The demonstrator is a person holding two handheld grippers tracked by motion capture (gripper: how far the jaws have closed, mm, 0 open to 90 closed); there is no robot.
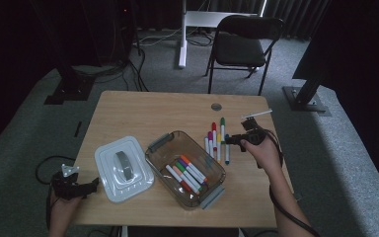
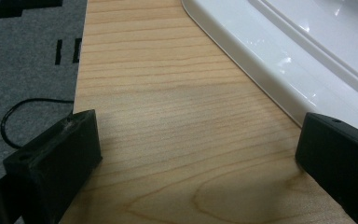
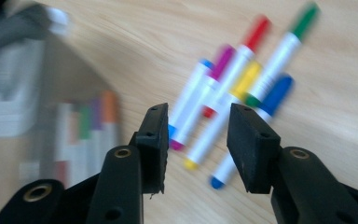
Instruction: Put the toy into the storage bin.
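Observation:
Several loose markers (image 1: 217, 140) lie side by side on the wooden table (image 1: 143, 113), right of a clear plastic bin (image 1: 153, 160) holding more markers (image 1: 187, 174). My right gripper (image 1: 232, 140) hovers just right of the loose row, open; the right gripper view shows its jaws (image 3: 198, 116) apart with nothing between them and the blurred markers (image 3: 242, 79) beyond. A white lid (image 1: 106, 158) with a grey handle lies left of the bin. My left gripper (image 1: 93, 186) rests at the table's front-left edge, open wide (image 2: 198, 135), beside the lid's rim (image 2: 279, 51).
A black folding chair (image 1: 242, 42) stands behind the table. A round grommet (image 1: 216, 106) and a thin white strip (image 1: 256, 115) sit near the table's far right side. A cable (image 1: 44, 165) loops on the carpet at the left.

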